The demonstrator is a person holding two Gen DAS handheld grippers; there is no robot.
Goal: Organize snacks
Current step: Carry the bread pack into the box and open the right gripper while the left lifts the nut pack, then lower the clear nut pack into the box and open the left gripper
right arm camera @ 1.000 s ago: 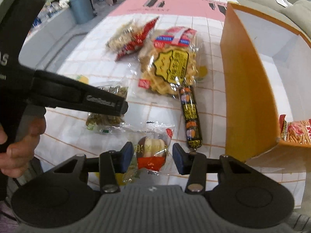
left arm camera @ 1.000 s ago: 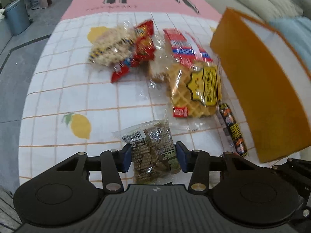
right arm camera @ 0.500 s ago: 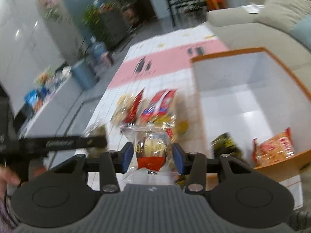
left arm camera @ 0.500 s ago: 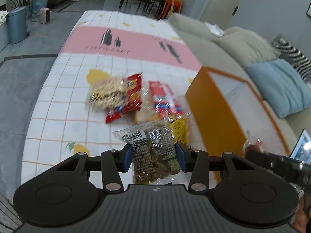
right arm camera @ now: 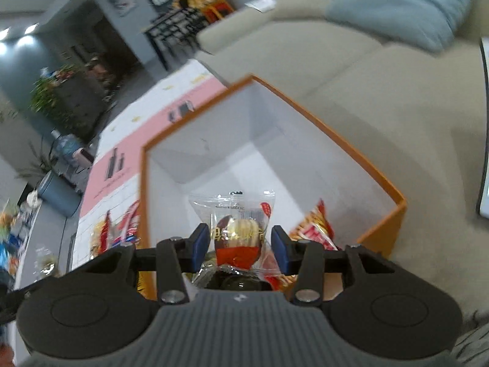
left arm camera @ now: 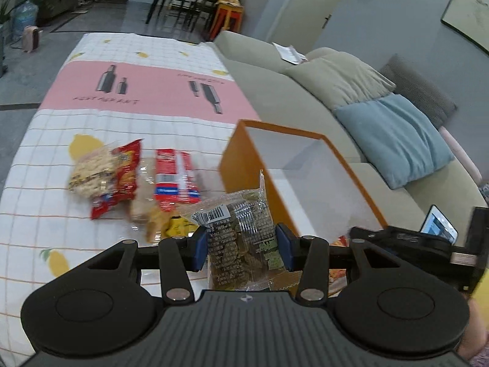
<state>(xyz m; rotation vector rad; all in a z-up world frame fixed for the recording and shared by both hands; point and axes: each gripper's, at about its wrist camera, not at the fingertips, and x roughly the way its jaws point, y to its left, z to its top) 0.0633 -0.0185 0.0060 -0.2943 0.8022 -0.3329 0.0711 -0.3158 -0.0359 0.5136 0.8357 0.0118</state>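
Behind the work sits a grey-green sofa (left arm camera: 305, 98) with a pale blue cushion (left arm camera: 394, 137), and in front of it a tabletop (left arm camera: 45, 208) under a smooth white grid cloth printed with lemons and a pink band.

On the cloth stands an orange box (left arm camera: 241, 159) with stiff, flat walls, white inside and open at the top. The left gripper (left arm camera: 243, 246) has its fingers closed in on a clear packet of brownish-green snacks (left arm camera: 241, 238), held off the cloth just in front of the box's near wall. The right gripper (right arm camera: 240, 243) hangs over the box opening, its fingers pinching a small clear-wrapped pastry (right arm camera: 238, 232) with a red band across the wrapper. An orange-red snack bag (right arm camera: 314, 229) already lies inside.

Both packets look light and crinkly — thin glossy film that is probably slippery, with loose sealed ends that flop. The contents seem brittle or soft, so a gentle squeeze across the filled middle is the safer hold; the film edges would likely slide out.

Left on the cloth, well apart from the box's far end, are a bag of pale puffed snacks (left arm camera: 91, 174), a red crinkled packet (left arm camera: 122, 177) and a red-and-blue wrapped pack (left arm camera: 174, 180) — all soft pouches, lying flat and overlapping.
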